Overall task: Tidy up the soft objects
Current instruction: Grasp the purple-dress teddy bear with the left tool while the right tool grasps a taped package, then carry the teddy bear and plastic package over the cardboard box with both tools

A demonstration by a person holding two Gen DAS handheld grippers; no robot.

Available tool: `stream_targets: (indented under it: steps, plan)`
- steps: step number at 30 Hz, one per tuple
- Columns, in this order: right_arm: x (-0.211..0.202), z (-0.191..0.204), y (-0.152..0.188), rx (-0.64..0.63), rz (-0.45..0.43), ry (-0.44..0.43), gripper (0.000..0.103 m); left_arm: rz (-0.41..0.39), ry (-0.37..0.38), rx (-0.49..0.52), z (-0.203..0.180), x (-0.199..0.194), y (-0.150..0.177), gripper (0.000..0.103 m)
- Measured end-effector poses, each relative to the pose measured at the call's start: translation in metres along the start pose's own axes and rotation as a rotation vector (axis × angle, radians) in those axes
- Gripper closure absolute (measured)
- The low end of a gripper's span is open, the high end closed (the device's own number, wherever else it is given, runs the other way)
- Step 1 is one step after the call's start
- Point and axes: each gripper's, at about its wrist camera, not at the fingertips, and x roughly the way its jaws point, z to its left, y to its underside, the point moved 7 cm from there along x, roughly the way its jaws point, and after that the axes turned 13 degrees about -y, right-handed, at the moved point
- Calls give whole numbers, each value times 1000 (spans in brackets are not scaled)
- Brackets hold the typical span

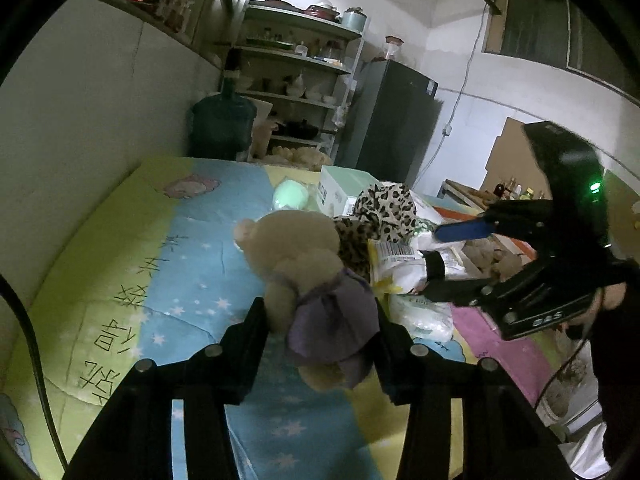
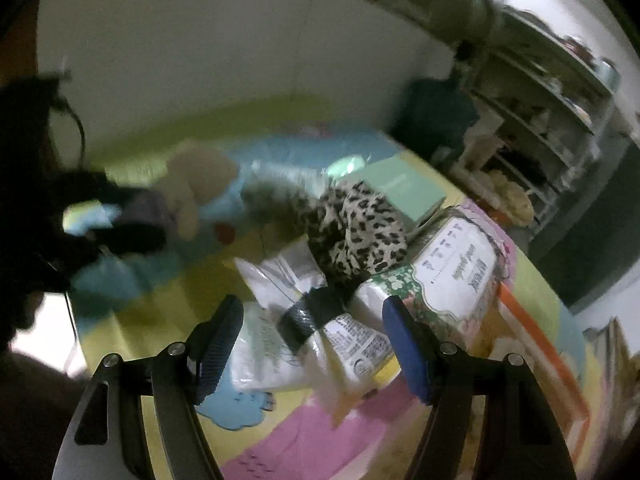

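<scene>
A bed covered by a pastel quilt (image 1: 120, 264) in green, blue, yellow and pink stripes fills both views. The left gripper (image 1: 320, 328) has its two black fingers closed on a tan teddy bear (image 1: 296, 256) in a purple dress, the pads pressing the dress on either side; the bear's head points away from the camera, towards the far end of the bed.

Just right of the bear lies a heap of soft things: a leopard-print cloth (image 1: 384, 208), white plastic-wrapped packs (image 1: 400, 268) with printed labels, and behind them a pale green box (image 1: 340, 184) and a round mint-green object (image 1: 290, 196).

The right gripper (image 2: 312, 340) hovers over this heap with its jaws wide apart and nothing pinched between them (this view is blurred). Between its fingers, lower down, lies a white pack with a black band (image 2: 304, 320), and beside it a floral-patterned pack (image 2: 452, 276).

At the far wall stand a large water bottle (image 1: 222, 128), metal shelves (image 1: 296, 64) and a dark fridge (image 1: 392, 120).
</scene>
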Motion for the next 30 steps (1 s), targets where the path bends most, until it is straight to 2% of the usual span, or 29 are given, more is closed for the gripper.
stream_targets:
  steps: [5,8,14,25,30]
  plan:
    - [17,-1,5,-47,85,6,34,0,14,-4,1,-2,2,55]
    - [20,-3,8,-39,102,15,43,4,20,-6,1,0,2,55]
    - [17,-6,7,4,80,14,51,1,20,-9,0,-2,2,55]
    - [7,4,8,46,29,23,52,-24,14,-6,-1,-7,-2,55]
    - [-9,12,9,61,-23,31,52,-45,16,2,-4,-14,-4,55]
